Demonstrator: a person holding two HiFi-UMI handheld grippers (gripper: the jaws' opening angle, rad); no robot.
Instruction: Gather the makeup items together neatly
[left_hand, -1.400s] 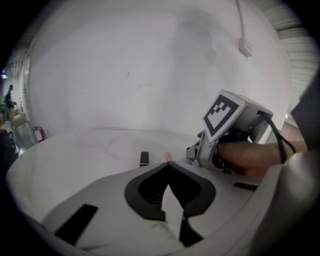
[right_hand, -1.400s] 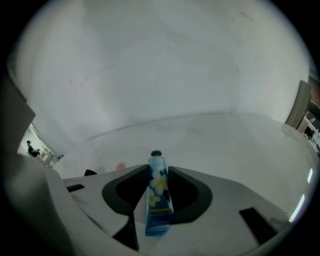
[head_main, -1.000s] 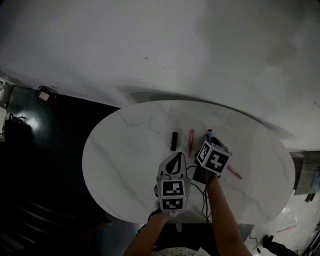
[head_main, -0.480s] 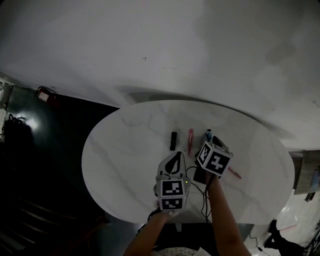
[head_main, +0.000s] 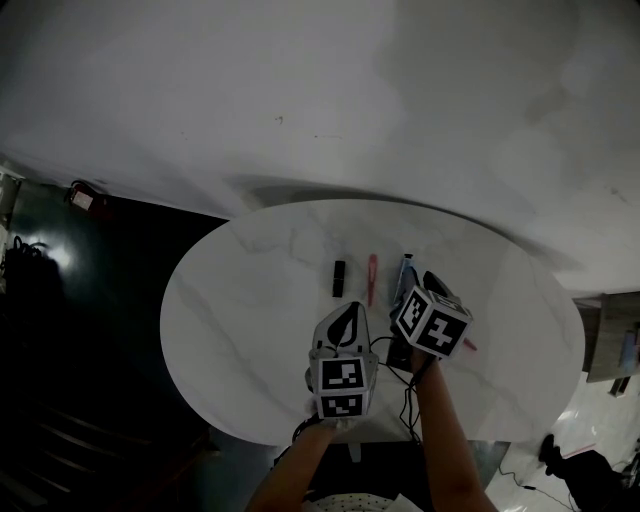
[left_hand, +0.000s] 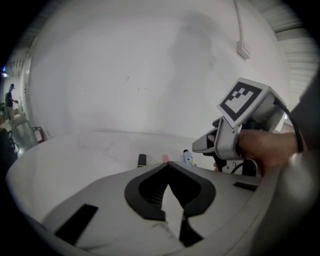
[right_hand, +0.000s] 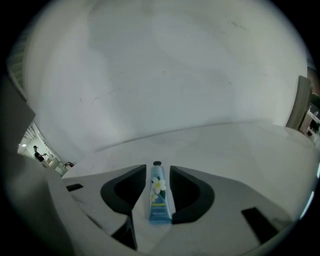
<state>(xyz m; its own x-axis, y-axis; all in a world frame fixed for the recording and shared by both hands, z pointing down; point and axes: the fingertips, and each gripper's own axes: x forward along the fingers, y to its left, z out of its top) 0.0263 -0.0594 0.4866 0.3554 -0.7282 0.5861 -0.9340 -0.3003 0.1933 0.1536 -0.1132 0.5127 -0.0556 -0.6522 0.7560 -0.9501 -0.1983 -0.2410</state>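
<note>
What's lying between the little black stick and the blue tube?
A slim pink stick lies between the black stick and blue tube, seen in the head view.

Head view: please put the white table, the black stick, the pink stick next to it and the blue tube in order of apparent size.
1. white table
2. pink stick
3. black stick
The blue tube is partly covered, so I cannot rank it against the two sticks.
</note>
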